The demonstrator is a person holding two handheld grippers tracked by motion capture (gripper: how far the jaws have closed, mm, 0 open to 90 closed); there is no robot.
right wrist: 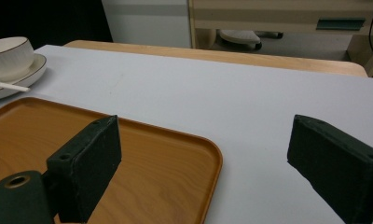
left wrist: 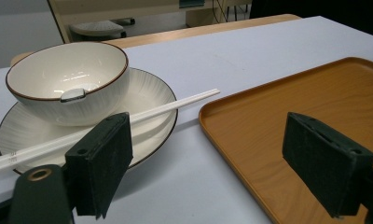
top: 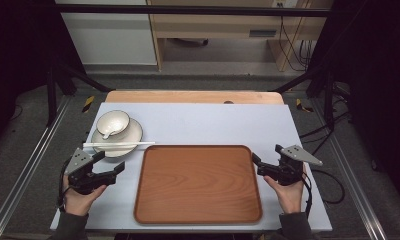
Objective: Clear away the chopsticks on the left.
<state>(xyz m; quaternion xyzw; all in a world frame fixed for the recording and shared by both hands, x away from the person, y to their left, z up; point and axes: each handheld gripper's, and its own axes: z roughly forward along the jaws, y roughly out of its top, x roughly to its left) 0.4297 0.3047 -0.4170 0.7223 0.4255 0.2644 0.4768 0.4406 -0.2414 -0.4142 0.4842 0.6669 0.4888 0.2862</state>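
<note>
A white bowl [top: 113, 122] with a brown rim sits on a white plate [top: 130, 135] at the table's left; a spoon [left wrist: 73, 94] rests inside the bowl. White chopsticks [top: 119, 144] lie across the plate's near rim. A brown wooden tray [top: 198, 185] lies bare in the middle. My left gripper [top: 111, 161] hovers open just left of the tray, below the plate, with nothing between its jaws. My right gripper [top: 266, 154] stands open at the tray's right edge, also holding nothing. In the left gripper view the bowl [left wrist: 68, 79], chopsticks [left wrist: 175, 105] and tray [left wrist: 315, 102] lie ahead.
A pale blue-grey mat [top: 213, 125] covers the wooden table [top: 193, 96]. Black frame posts stand at both sides, and cables [top: 328, 175] trail off to the right. Beyond the table is a grey floor and light wooden furniture [top: 213, 25].
</note>
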